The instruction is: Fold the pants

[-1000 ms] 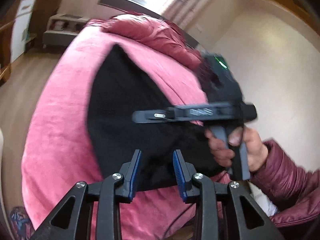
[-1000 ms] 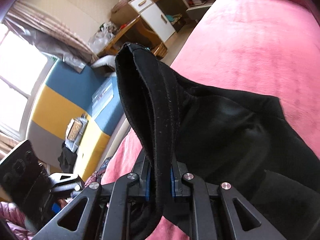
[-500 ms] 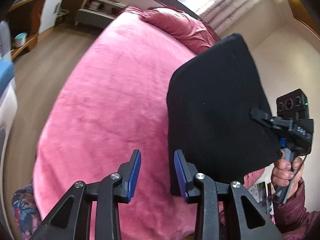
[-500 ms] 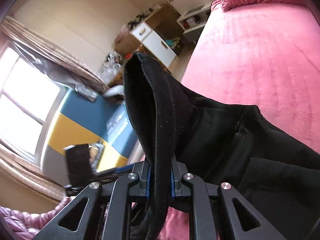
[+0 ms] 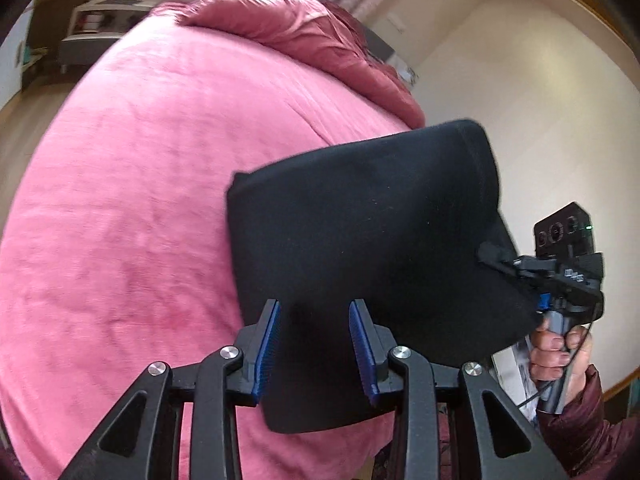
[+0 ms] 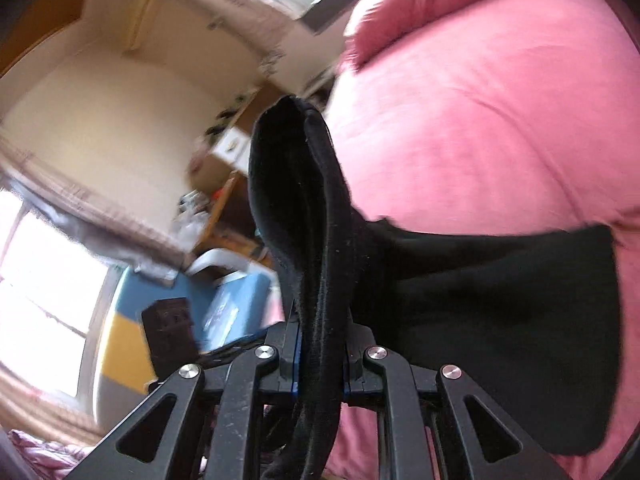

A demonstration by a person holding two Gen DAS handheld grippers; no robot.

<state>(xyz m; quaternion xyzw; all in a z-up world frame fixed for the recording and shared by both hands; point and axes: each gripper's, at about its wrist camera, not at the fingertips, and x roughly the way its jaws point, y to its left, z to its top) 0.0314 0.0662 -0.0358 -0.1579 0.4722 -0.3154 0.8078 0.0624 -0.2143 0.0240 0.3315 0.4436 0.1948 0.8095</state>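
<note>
Two grippers over pink bed (image 5: 120, 220): right (image 6: 320, 354) clamps black pants (image 5: 360, 240), left (image 5: 314, 350) gapes.

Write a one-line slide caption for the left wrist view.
Open left claw nears black pants held up over the pink bed by the right claw.

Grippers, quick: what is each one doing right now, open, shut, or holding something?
Left gripper: open, blue pads apart, nothing clamped; the black pants hang just beyond it.
Right gripper: shut on the black pants, holding them above the pink bed.
</note>
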